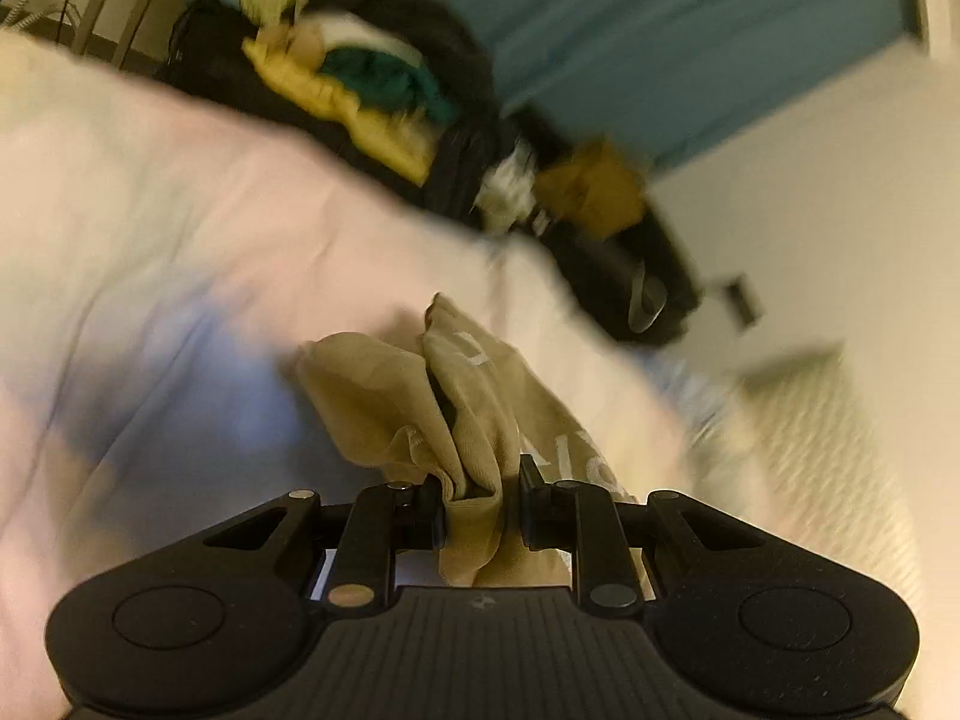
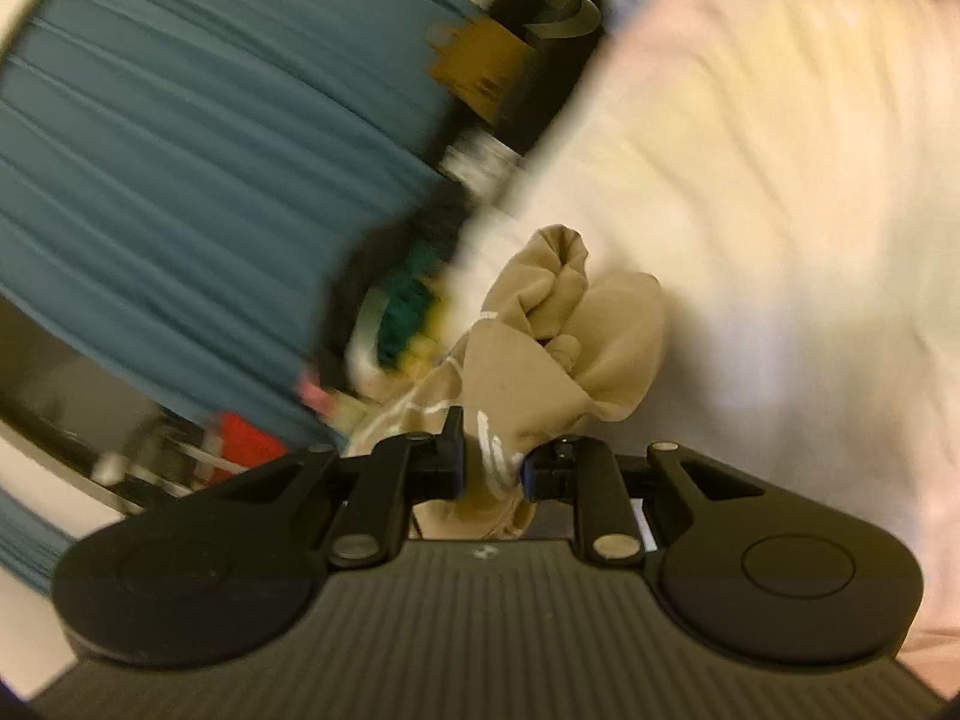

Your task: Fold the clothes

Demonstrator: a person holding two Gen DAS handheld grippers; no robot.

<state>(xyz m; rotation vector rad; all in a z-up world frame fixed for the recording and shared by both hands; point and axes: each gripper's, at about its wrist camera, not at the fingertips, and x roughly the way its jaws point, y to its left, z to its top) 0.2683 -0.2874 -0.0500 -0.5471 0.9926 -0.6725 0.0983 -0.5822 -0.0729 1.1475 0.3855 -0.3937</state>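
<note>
Both grippers grip one tan garment above the pale bedsheet.

Our left gripper (image 1: 480,501) pinches a bunched fold of the tan garment (image 1: 420,396) over the pale bedsheet (image 1: 150,210); its white lettering is creased and unreadable. Past the sheet's far edge, a dark bag of mixed clothes (image 1: 360,90) blurs. Our right gripper (image 2: 492,462) clamps another bunch of the same cloth, whose lower part is hidden behind the jaws.
</note>
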